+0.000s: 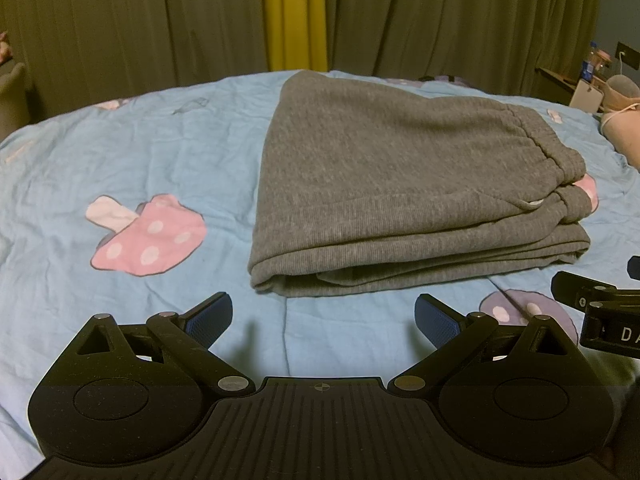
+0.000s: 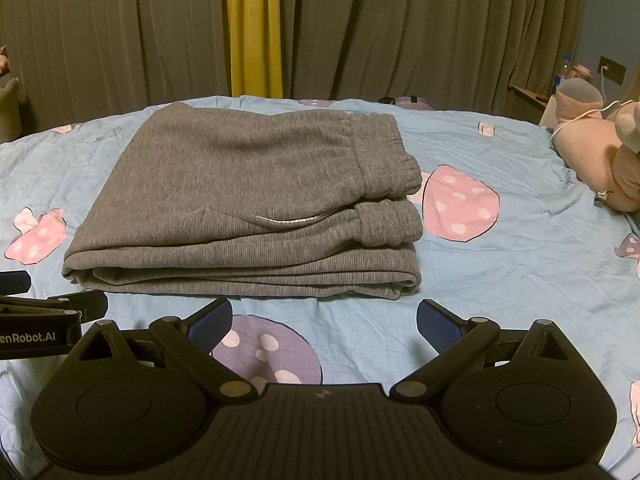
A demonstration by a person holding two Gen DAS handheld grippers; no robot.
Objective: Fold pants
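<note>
The grey sweatpants (image 1: 400, 184) lie folded in a flat stack on the blue bedsheet, waistband and cuffs at the right. They also show in the right wrist view (image 2: 248, 208). My left gripper (image 1: 324, 320) is open and empty, just in front of the stack's near edge, apart from it. My right gripper (image 2: 324, 326) is open and empty, also just short of the near edge. The right gripper's body (image 1: 600, 312) shows at the right edge of the left wrist view. The left gripper's body (image 2: 40, 320) shows at the left edge of the right wrist view.
The blue bedsheet (image 1: 140, 160) has pink and purple mushroom prints. A beige plush toy (image 2: 600, 160) lies at the bed's right side. A bedside shelf with a bottle (image 2: 566, 70) stands beyond it. Olive and yellow curtains (image 2: 256, 28) hang behind the bed.
</note>
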